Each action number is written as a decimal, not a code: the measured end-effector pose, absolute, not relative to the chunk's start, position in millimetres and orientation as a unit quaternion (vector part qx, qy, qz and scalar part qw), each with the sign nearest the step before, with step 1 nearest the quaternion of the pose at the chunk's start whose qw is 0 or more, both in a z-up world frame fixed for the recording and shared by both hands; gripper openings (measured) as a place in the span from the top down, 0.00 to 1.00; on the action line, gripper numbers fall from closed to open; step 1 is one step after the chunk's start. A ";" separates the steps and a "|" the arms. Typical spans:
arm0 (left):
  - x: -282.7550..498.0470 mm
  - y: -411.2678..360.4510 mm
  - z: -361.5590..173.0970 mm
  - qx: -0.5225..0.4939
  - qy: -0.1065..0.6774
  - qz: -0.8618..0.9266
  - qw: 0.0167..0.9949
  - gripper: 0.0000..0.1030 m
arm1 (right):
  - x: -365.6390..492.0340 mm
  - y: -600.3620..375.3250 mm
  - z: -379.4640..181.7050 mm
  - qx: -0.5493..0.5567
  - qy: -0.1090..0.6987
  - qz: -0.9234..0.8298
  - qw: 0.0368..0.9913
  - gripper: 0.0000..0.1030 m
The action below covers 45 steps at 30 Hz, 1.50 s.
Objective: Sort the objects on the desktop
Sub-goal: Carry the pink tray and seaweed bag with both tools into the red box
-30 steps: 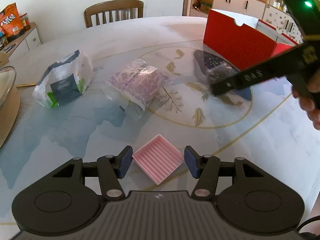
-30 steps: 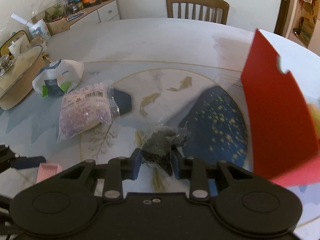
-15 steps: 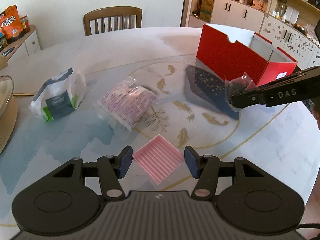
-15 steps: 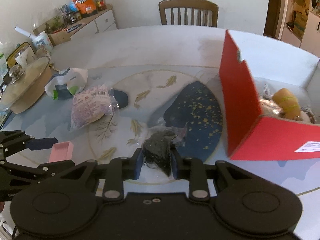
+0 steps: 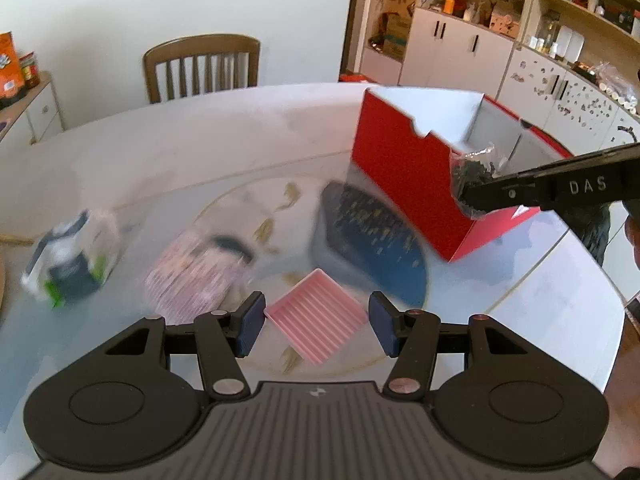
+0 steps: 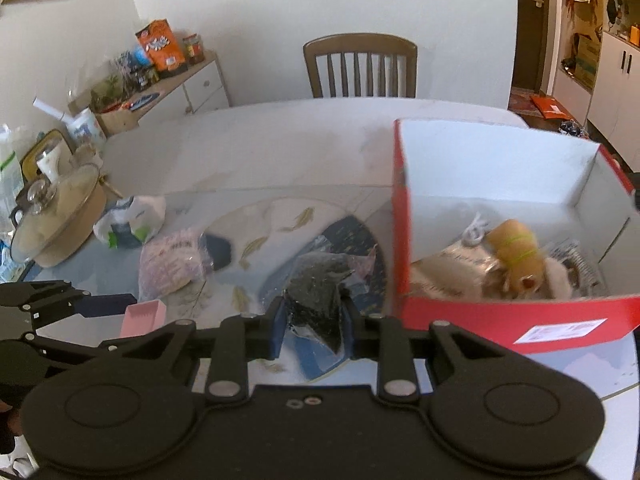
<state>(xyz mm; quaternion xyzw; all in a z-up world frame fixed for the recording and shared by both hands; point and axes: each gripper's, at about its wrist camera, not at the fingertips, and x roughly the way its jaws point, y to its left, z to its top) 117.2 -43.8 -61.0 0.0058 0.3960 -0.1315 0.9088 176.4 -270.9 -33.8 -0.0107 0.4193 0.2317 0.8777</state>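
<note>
My right gripper [image 6: 314, 328] is shut on a clear bag of dark bits [image 6: 316, 292] and holds it in the air beside the red box [image 6: 520, 320]; in the left wrist view the bag [image 5: 474, 172] hangs at the box's near wall [image 5: 400, 172]. The box holds a tan roll [image 6: 516, 252] and other packets. My left gripper [image 5: 316, 322] is shut on a pink ribbed tray [image 5: 316, 318], held above the table. A purple packet [image 5: 192, 276] and a white and green bag [image 5: 68, 264] lie on the table at the left.
A dark blue speckled patch [image 5: 372, 236] of the table's pattern lies beside the box. A lidded pot [image 6: 52, 216] stands at the table's left edge. A wooden chair [image 6: 360, 66] is behind the table. Cupboards stand at the right.
My right gripper has lifted the dark bag up and to the right, up to the red box's wall. My left gripper has risen with the pink tray and the view has tilted.
</note>
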 end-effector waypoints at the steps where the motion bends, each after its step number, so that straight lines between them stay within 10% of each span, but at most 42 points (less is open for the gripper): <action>1: 121.2 -49.0 -57.6 0.005 0.393 -0.133 0.910 0.46 | 178.3 -275.2 -31.4 -0.010 0.417 0.233 0.879 0.74; 45: 283.9 -266.8 -41.8 0.098 0.376 -0.205 0.898 0.46 | 297.9 -447.3 -35.3 -0.006 0.407 0.190 0.894 0.75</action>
